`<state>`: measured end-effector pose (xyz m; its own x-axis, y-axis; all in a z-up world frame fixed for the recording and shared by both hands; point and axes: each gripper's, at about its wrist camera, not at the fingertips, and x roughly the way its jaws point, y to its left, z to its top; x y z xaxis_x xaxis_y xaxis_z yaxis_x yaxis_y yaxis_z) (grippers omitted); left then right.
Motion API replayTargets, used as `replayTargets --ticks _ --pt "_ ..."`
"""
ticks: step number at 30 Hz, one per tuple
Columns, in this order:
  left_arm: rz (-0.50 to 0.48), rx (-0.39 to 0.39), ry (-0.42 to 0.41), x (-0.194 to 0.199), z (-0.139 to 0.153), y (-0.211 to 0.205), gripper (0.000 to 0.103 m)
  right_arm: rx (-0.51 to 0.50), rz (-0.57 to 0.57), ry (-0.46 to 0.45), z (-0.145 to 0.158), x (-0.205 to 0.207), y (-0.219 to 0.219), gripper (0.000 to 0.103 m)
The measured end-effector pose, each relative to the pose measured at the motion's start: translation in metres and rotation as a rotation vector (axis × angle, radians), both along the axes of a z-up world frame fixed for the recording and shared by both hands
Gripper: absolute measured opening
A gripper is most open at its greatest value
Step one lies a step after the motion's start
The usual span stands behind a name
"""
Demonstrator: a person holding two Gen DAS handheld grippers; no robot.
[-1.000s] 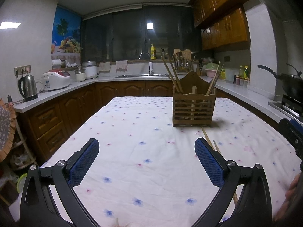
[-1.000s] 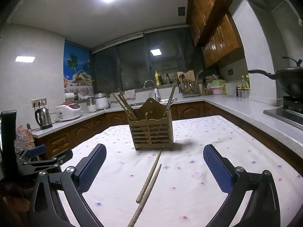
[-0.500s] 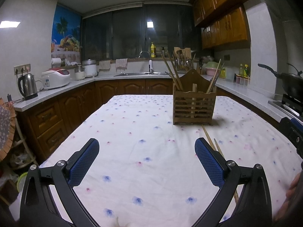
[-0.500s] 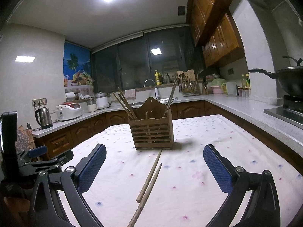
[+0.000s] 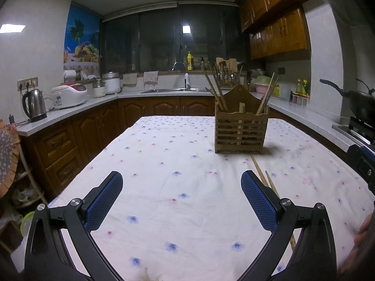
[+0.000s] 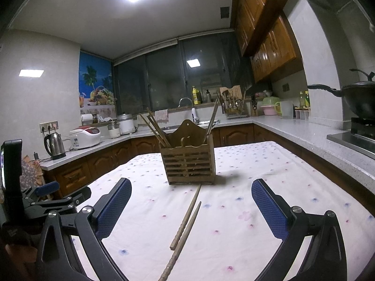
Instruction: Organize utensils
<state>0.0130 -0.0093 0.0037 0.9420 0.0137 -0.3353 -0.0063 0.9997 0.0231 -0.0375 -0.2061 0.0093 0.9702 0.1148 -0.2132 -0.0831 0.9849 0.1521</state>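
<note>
A slatted wooden utensil holder (image 5: 241, 131) stands upright on the floral tablecloth (image 5: 168, 164), with several chopsticks leaning in it; it also shows in the right wrist view (image 6: 189, 165). Two loose wooden chopsticks (image 6: 187, 220) lie side by side on the cloth in front of the holder; in the left wrist view these chopsticks (image 5: 262, 178) run partly behind my right finger. My left gripper (image 5: 181, 201) is open and empty, low over the near cloth. My right gripper (image 6: 191, 207) is open and empty, its jaws straddling the loose chopsticks from above.
Counters wrap around the table (image 6: 293, 164): a kettle (image 5: 35, 104) and rice cooker (image 5: 69, 94) on the left, a sink (image 5: 175, 90) at the back, a wok on the stove (image 5: 358, 103) at the right. The left gripper's body (image 6: 49, 201) shows left of my right gripper.
Both views have shifted only slightly; the holder and loose chopsticks lie as before. Both grippers stay open.
</note>
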Motion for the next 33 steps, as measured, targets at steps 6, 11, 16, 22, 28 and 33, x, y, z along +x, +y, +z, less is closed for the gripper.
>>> replayTargets --ticks 6,11,16,22,28,33 --pt "-0.001 0.002 0.002 0.0005 -0.0003 0.0003 0.103 0.001 -0.001 0.002 0.0 0.0001 0.0004 0.103" --pt "0.0 0.0 0.002 0.0003 -0.0007 0.0003 0.103 0.001 -0.002 0.0 0.0003 -0.0002 -0.0002 0.103" --pt "-0.002 0.0 0.004 0.0006 -0.0003 0.0007 0.103 0.002 0.0 0.0 -0.0015 0.0005 0.0005 0.103" --pt "-0.003 -0.001 0.007 0.0003 -0.002 0.0014 0.103 0.002 -0.001 -0.002 -0.0014 0.0006 0.0017 0.103" --pt "-0.004 -0.004 0.008 0.0001 -0.0025 0.0017 0.103 0.001 -0.001 0.001 -0.0013 0.0011 0.0017 0.103" --pt "-0.006 -0.009 0.016 0.001 -0.0038 0.0011 0.103 0.0 0.002 0.008 -0.0047 0.0007 0.0035 0.103"
